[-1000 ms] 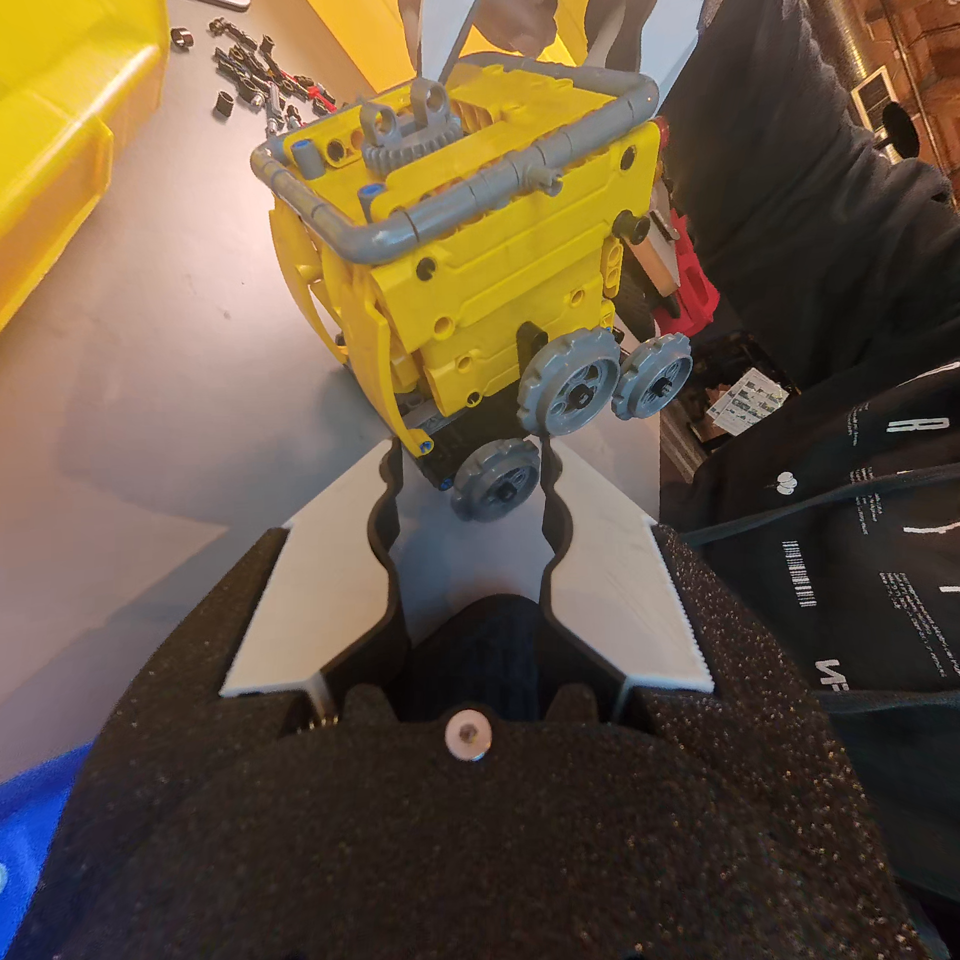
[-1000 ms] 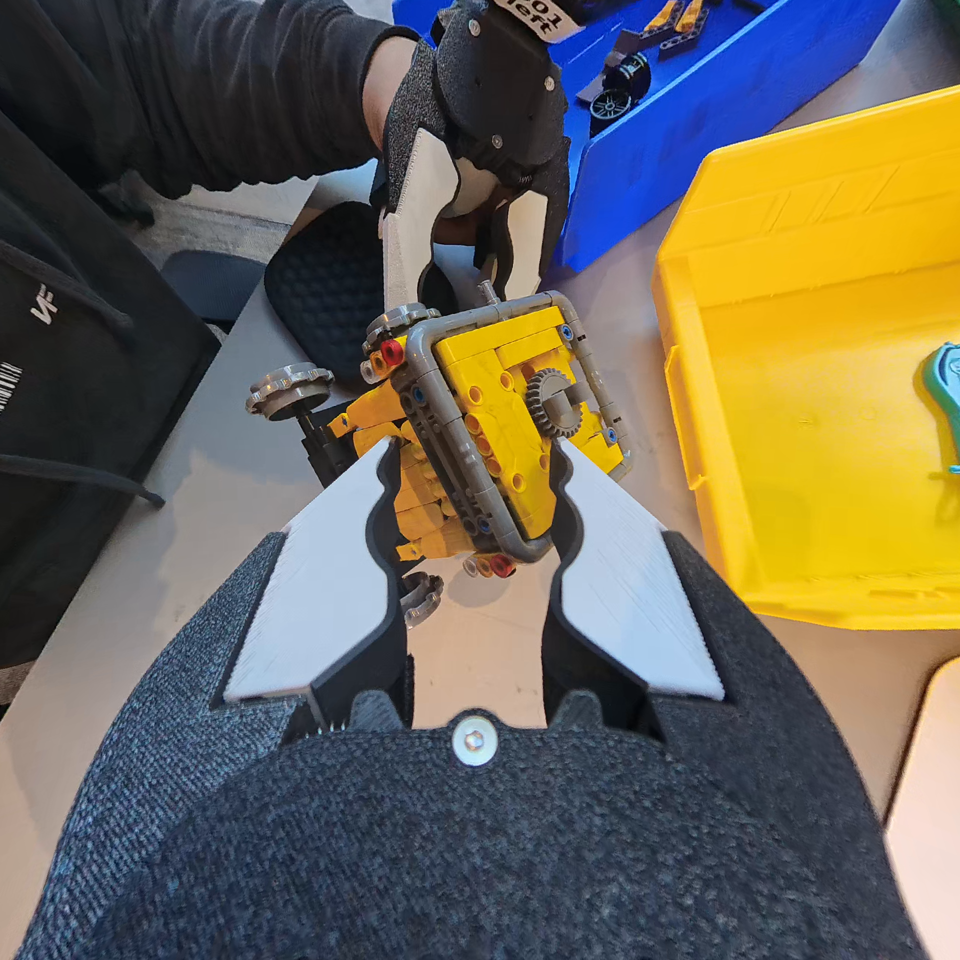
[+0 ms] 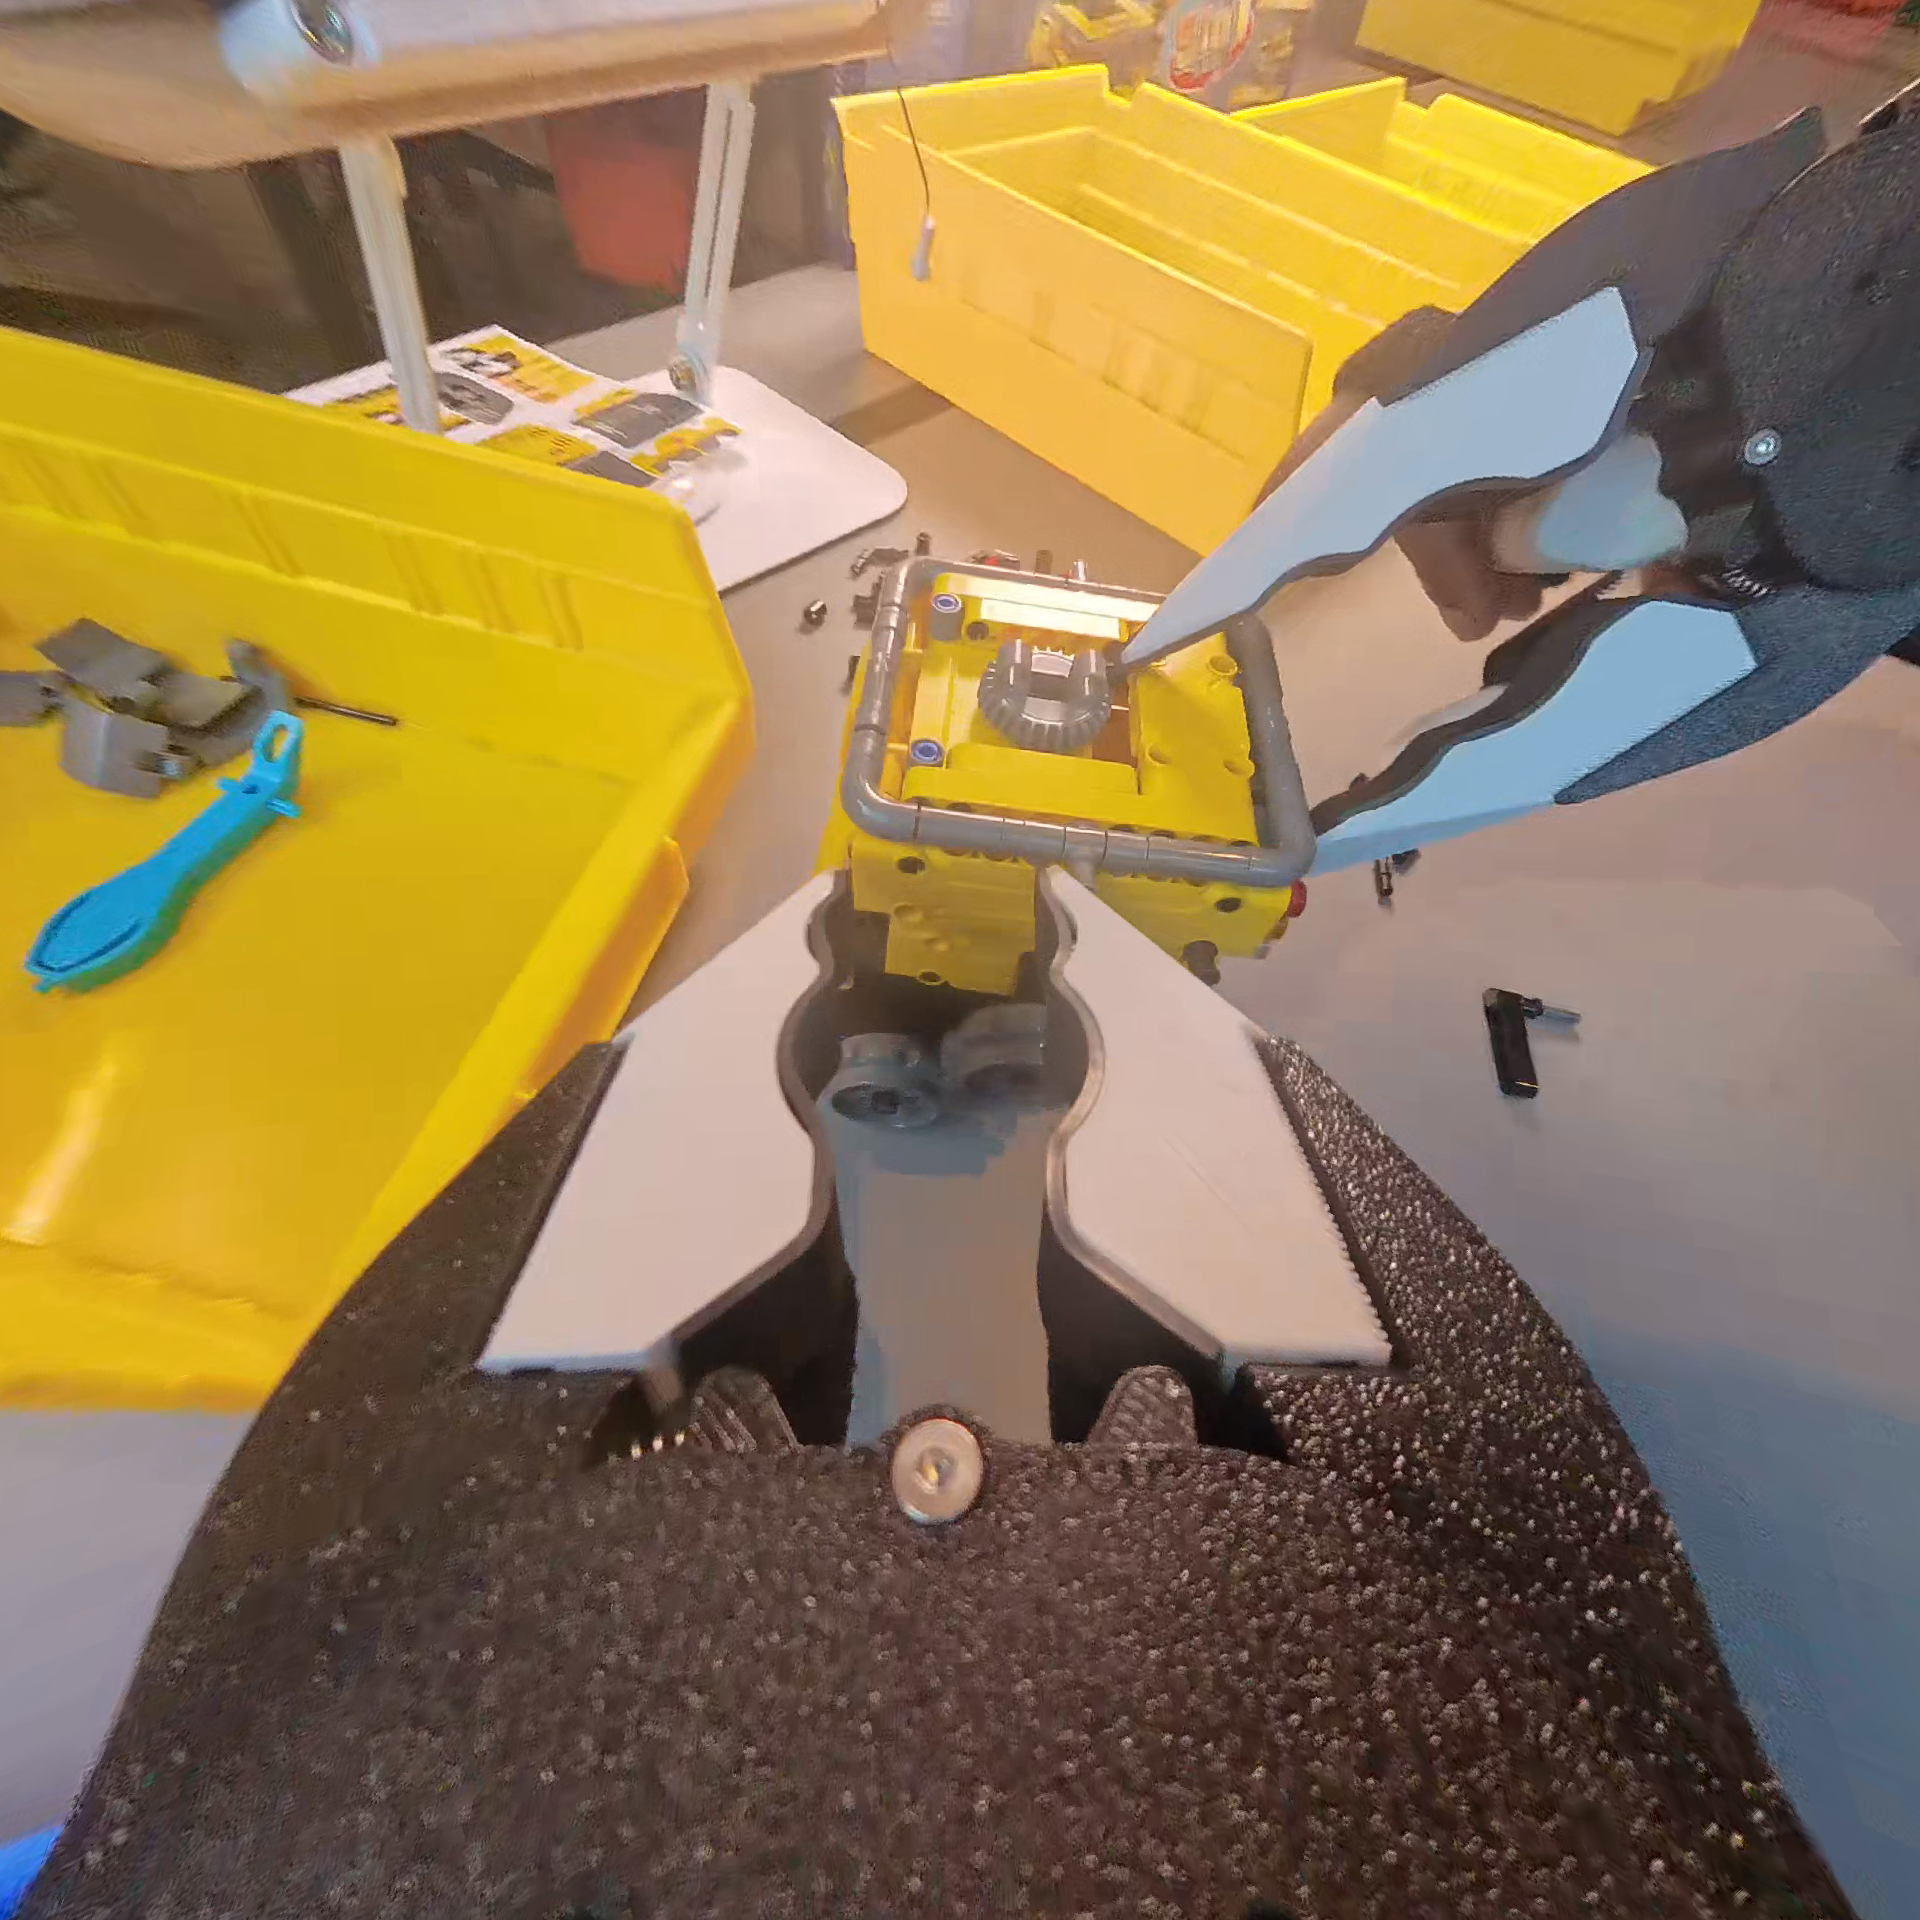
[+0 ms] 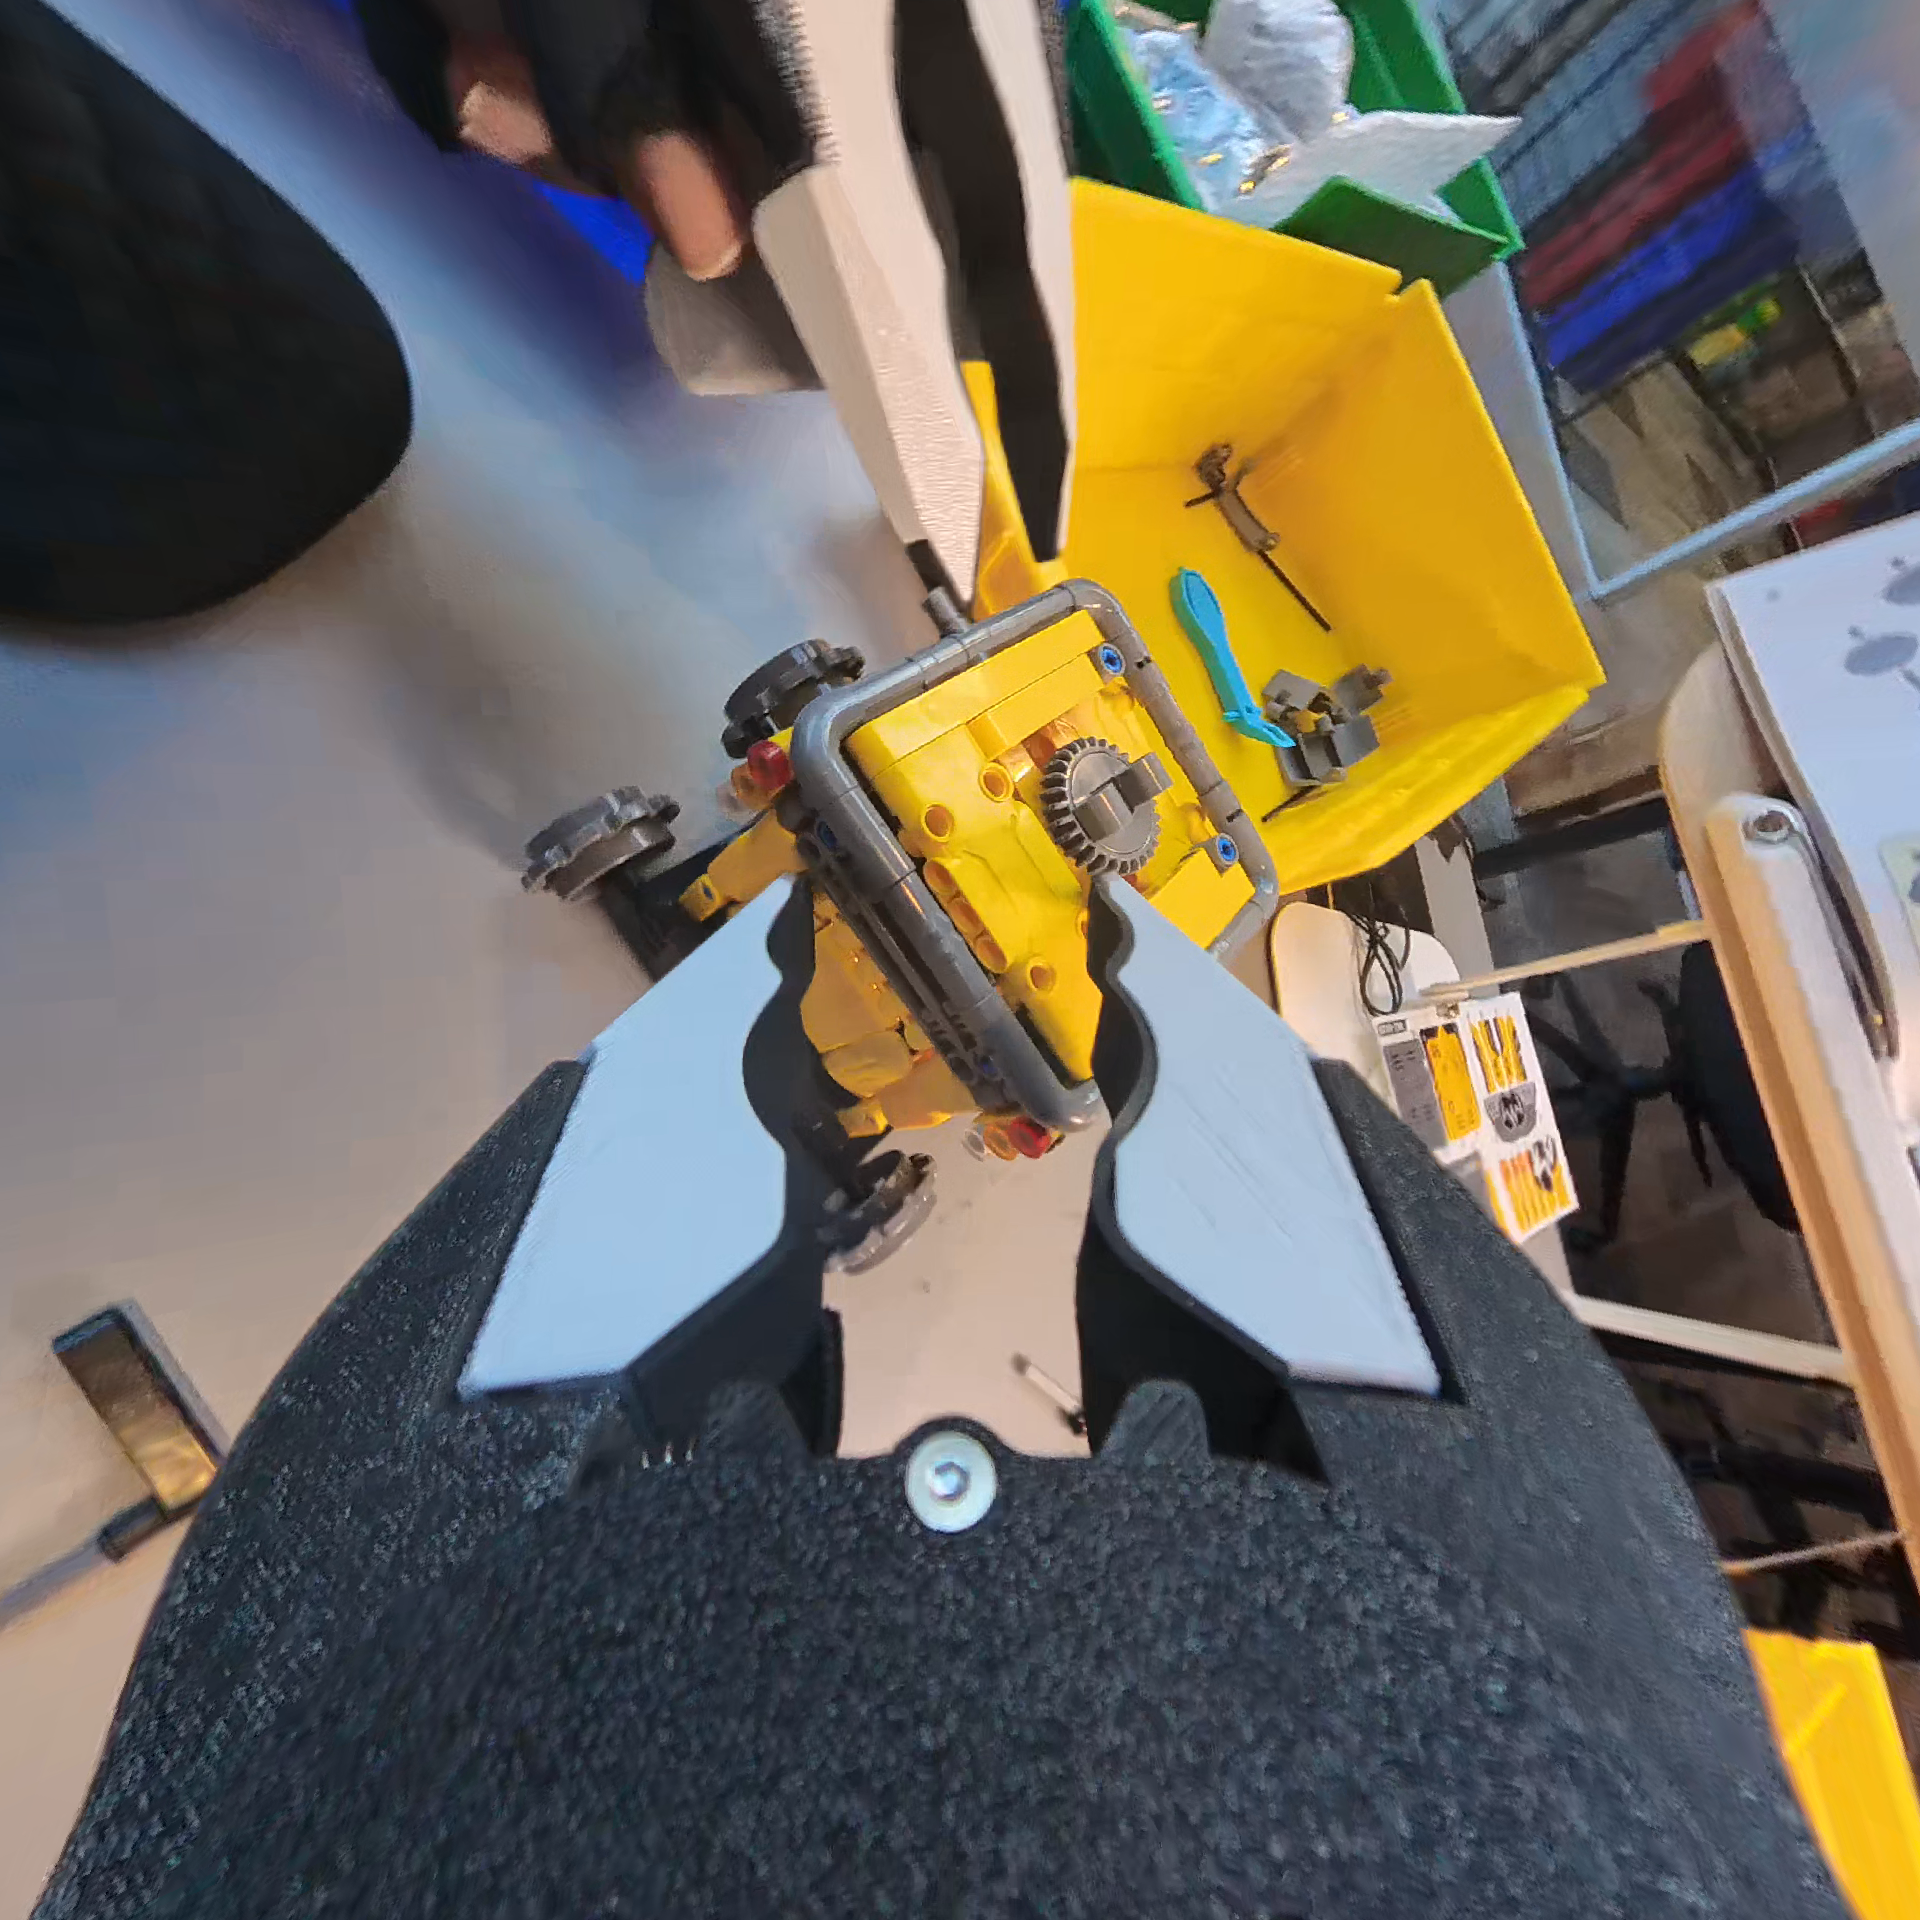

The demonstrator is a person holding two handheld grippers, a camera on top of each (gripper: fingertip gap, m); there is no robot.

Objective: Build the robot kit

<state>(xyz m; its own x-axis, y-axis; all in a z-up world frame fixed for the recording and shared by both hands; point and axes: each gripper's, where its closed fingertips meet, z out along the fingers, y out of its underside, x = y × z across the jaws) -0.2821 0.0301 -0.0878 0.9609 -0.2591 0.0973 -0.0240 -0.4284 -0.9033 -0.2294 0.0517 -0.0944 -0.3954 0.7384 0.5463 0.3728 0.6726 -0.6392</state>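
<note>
between both grippers, left (image 3: pixel 940 899) and right (image 4: pixel 940 899), jaws pinching, sits the yellow brick model (image 3: pixel 1060 790).

Printed sheets (image 4: pixel 1481 1117) beside the yellow bin (image 4: pixel 1455 727) — their writing too small to read.

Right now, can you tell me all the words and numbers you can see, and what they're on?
Printed yellow-and-black sheet on the table behind the yellow bin: it carries small print, too small to read.
Colourful boxes far at the back: they have printing on them, too blurred to read.
Yellow brick model between the jaws: no writing shows on it.
</note>
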